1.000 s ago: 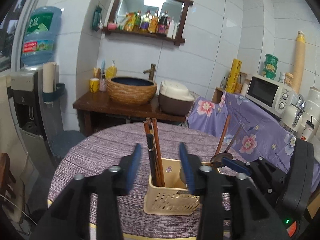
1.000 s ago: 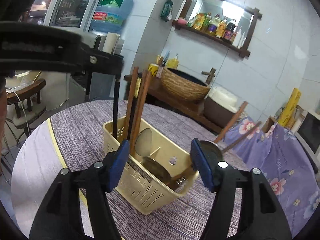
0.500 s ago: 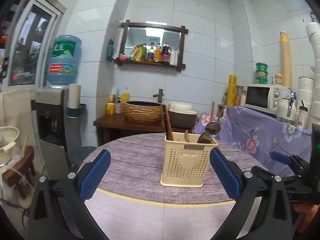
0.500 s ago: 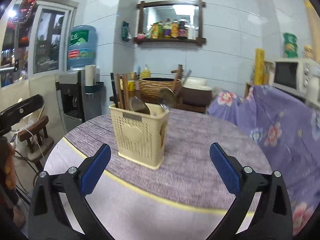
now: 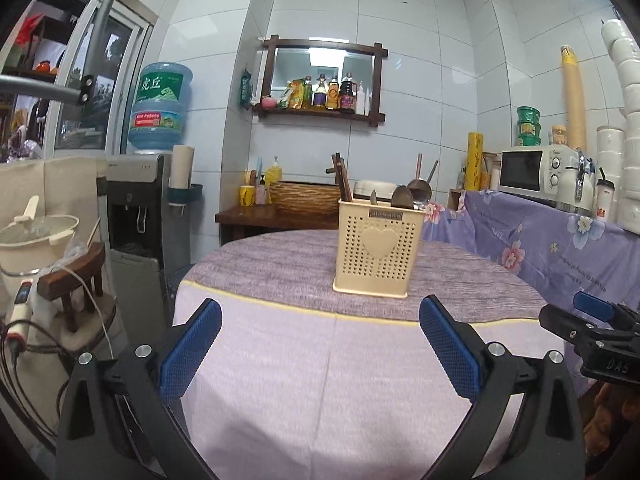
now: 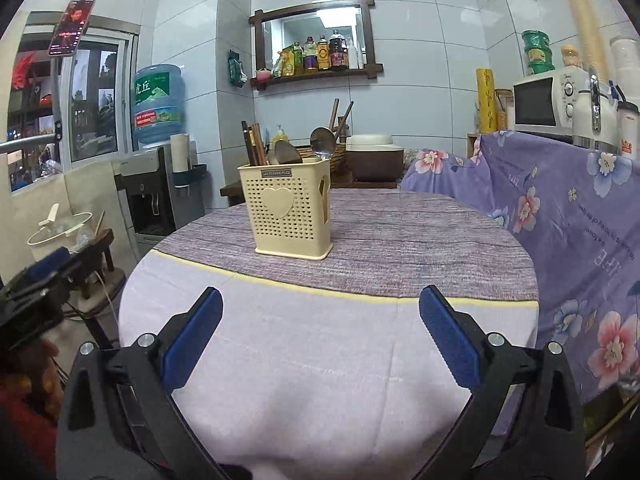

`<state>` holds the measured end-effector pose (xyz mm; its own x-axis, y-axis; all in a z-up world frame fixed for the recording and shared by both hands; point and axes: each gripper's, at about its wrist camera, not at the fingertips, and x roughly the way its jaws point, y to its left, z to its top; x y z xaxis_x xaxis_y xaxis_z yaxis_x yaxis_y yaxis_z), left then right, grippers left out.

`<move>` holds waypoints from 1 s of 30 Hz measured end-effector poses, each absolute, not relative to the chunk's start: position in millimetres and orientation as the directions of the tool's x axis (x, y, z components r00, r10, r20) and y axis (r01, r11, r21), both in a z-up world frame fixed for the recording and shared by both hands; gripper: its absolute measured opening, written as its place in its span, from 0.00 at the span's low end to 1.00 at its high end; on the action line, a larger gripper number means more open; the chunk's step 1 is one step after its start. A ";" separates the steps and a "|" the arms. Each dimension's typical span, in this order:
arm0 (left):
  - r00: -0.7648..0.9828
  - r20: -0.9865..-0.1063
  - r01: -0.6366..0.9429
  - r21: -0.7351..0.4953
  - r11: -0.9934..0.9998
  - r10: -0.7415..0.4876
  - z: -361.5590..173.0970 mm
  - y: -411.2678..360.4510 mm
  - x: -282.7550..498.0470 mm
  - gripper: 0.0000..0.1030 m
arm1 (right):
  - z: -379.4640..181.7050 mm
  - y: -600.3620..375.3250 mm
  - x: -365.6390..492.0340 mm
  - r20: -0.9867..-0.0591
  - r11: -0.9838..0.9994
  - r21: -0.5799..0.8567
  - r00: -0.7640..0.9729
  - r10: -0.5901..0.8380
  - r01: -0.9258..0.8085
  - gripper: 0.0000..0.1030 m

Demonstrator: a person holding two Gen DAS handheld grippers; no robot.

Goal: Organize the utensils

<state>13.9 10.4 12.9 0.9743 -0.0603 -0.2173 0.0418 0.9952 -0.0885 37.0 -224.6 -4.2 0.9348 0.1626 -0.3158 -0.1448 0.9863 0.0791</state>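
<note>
Here both grippers (image 5: 320,344) (image 6: 320,332) gape empty; cream utensil holder (image 6: 290,210) plate reads JINHAO

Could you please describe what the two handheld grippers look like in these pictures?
Both are alike. The left gripper and the right gripper each have two black plastic fingers fastened with silver screws, tipped with blue textured pads. In the left view, the right gripper's black body bears raised letters.
</note>
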 end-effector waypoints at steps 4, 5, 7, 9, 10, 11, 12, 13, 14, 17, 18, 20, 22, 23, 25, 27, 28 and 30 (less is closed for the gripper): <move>0.974 -0.215 0.053 -0.108 0.993 -0.076 12.8 9.2 6.1 0.95 | -4.7 -217.4 25.8 -0.310 0.986 0.057 0.936 0.167 -0.157 0.94; 0.975 -0.211 0.049 -0.102 0.994 -0.070 13.8 9.0 5.9 0.95 | -4.4 -216.6 24.8 -0.308 0.985 0.057 0.935 0.174 -0.164 0.94; 0.977 -0.202 0.043 -0.088 0.995 -0.060 14.6 8.7 4.6 0.95 | -3.4 -215.7 23.3 -0.303 0.985 0.050 0.937 0.173 -0.165 0.94; 0.980 -0.192 0.037 -0.080 0.996 -0.052 15.4 8.3 2.9 0.95 | -0.7 -215.9 23.3 -0.296 0.985 0.047 0.940 0.172 -0.166 0.94; 0.980 -0.191 0.039 -0.078 0.996 -0.053 15.0 7.8 2.0 0.95 | -0.3 -215.8 22.6 -0.293 0.985 0.046 0.941 0.172 -0.166 0.94; 0.980 -0.189 0.039 -0.077 0.996 -0.053 15.4 7.7 2.2 0.95 | 0.3 -216.4 23.0 -0.293 0.985 0.049 0.940 0.174 -0.167 0.94; 0.980 -0.190 0.042 -0.076 0.996 -0.056 15.0 7.0 2.0 0.95 | 0.2 -216.5 23.2 -0.294 0.984 0.050 0.939 0.176 -0.169 0.94; 0.979 -0.193 0.045 -0.076 0.996 -0.059 15.4 6.8 3.0 0.95 | 0.0 -216.2 23.5 -0.297 0.984 0.049 0.938 0.177 -0.170 0.94; 0.979 -0.193 0.045 -0.076 0.996 -0.059 13.9 6.5 1.8 0.95 | -0.2 -216.1 23.3 -0.297 0.984 0.048 0.939 0.176 -0.170 0.94; 0.980 -0.189 0.048 -0.078 0.996 -0.062 14.4 6.7 1.9 0.95 | -0.8 -216.6 22.6 -0.296 0.984 0.048 0.939 0.176 -0.169 0.94; 0.980 -0.191 0.048 -0.077 0.996 -0.062 14.5 6.4 2.6 0.95 | -1.2 -216.4 22.0 -0.297 0.984 0.047 0.939 0.176 -0.170 0.94; 0.979 -0.194 0.047 -0.076 0.996 -0.061 14.1 5.6 2.3 0.95 | -1.4 -216.3 22.5 -0.298 0.984 0.051 0.937 0.180 -0.172 0.94; 0.979 -0.193 0.050 -0.077 0.996 -0.064 14.4 5.3 1.0 0.95 | -1.5 -216.2 22.8 -0.300 0.983 0.054 0.936 0.183 -0.174 0.94; 0.979 -0.193 0.051 -0.075 0.996 -0.064 14.7 4.9 1.1 0.95 | -1.4 -216.0 22.8 -0.299 0.983 0.053 0.937 0.182 -0.174 0.94; 0.979 -0.194 0.051 -0.070 0.996 -0.063 15.1 4.2 1.3 0.95 | -1.8 -215.3 23.0 -0.299 0.983 0.051 0.937 0.182 -0.175 0.94; 0.979 -0.194 0.051 -0.070 0.996 -0.064 15.0 3.8 1.1 0.95 | -2.3 -214.9 23.6 -0.300 0.983 0.051 0.936 0.184 -0.177 0.94; 0.979 -0.194 0.050 -0.071 0.996 -0.063 15.0 3.6 1.0 0.95 | -2.4 -214.8 24.2 -0.302 0.983 0.051 0.935 0.185 -0.177 0.94; 0.979 -0.196 0.051 -0.071 0.996 -0.064 15.0 3.9 1.1 0.95 | -2.6 -214.1 24.2 -0.302 0.983 0.051 0.935 0.185 -0.178 0.94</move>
